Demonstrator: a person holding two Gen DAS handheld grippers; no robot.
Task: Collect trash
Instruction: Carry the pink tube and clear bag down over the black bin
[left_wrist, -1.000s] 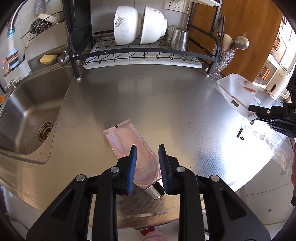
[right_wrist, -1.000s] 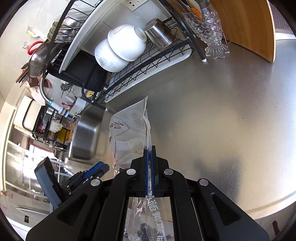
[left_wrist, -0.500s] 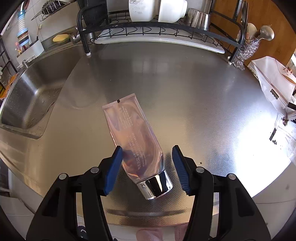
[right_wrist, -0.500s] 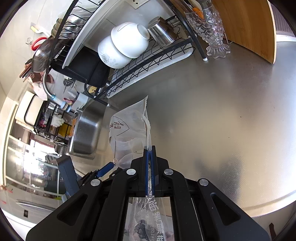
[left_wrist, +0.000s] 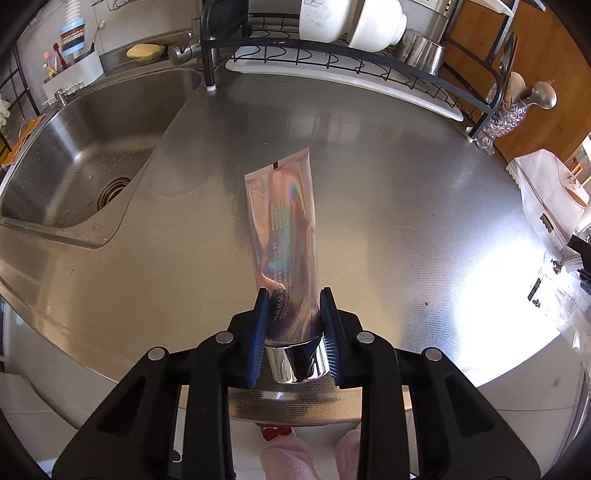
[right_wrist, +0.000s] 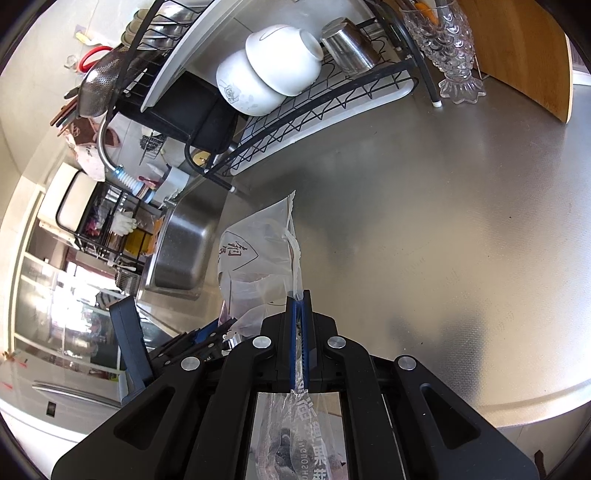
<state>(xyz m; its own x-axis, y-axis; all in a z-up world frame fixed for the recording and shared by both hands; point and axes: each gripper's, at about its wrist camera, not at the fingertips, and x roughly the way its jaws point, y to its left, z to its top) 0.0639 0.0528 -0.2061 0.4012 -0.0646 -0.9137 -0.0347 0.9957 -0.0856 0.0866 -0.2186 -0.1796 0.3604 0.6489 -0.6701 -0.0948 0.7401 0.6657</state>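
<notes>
- Your left gripper (left_wrist: 294, 302) has its blue-padded fingers (left_wrist: 260, 325) pressed against both sides of the pink iridescent tube (left_wrist: 286, 229), close to the tube's chrome cap (left_wrist: 297, 360).
- That cap sits between the two fingers, pointing back toward you, while the flat crimped end of the tube points away toward the dish rack (left_wrist: 354, 62).
- Whether the tube is lifted or resting on the steel counter (left_wrist: 388, 177) cannot be told from the left wrist view; it lies over the counter's near part, close to the front edge.
- Left of the tube you have the sink (left_wrist: 85, 147), wet with droplets, its drain visible; the tube is apart from it.
- Two white bowls (left_wrist: 347, 18) lie tipped on the dish rack at the far side, with steel cups (left_wrist: 421, 51) beside them.
- Your right gripper (right_wrist: 299, 295) has its fingers pressed together on a thin fold of the clear plastic bag (right_wrist: 258, 254), which rises ahead of the fingertips and also trails back between the gripper's arms.
- Printed lettering and a dark emblem show on the bag; dark bits lie inside the part nearest the camera.
- From the left wrist view, the same bag (left_wrist: 546, 199) appears at the counter's right edge, well apart from the tube.
- At the right end of the rack you can see a fish-shaped glass holder (right_wrist: 450, 48) standing upright on the counter, next to a wooden board (right_wrist: 528, 48).
</notes>
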